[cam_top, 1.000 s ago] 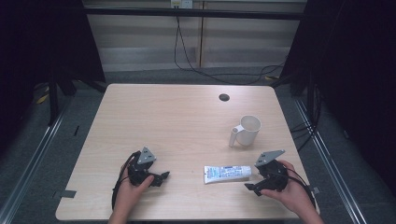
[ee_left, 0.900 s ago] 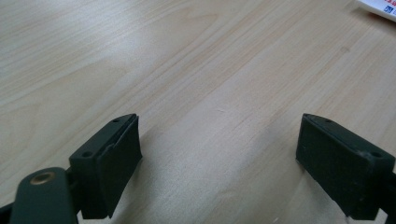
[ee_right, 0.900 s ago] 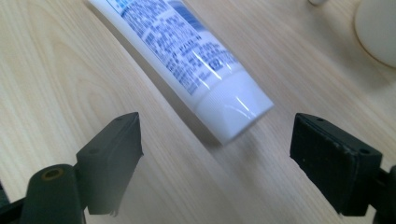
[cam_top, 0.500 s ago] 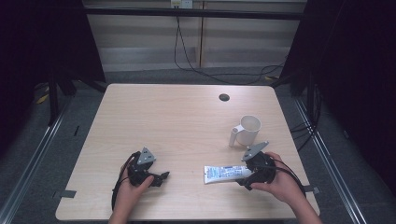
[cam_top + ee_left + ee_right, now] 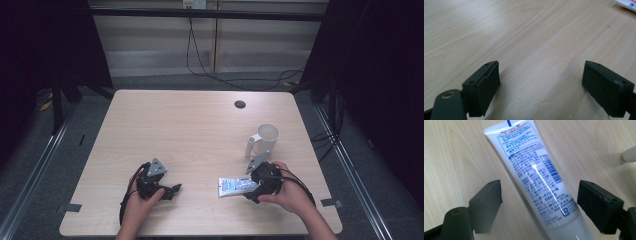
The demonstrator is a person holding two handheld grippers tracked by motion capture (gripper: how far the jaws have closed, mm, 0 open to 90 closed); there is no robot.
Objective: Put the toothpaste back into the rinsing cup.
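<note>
A white toothpaste tube (image 5: 234, 186) with blue print lies flat on the wooden table (image 5: 190, 130), near the front right. My right gripper (image 5: 251, 192) has come in from the tube's right end and straddles it. In the right gripper view the tube (image 5: 536, 177) lies between the two black pads, with a clear gap on the left side, so nothing is gripped. Its jaws have just been closing a little and still stand wide. My left gripper (image 5: 175, 189) rests on the table at the front left, open (image 5: 541, 75) with bare wood between its pads.
A white mug (image 5: 267, 136) stands upright just behind the right hand; its handle (image 5: 630, 153) shows at the right gripper view's edge. A small black round grommet (image 5: 240, 104) sits near the table's far edge. The table's front edge lies close to both hands.
The right hand has slid left along the table until its jaws came around the tube's near end. The left hand and the tube have stayed put.
</note>
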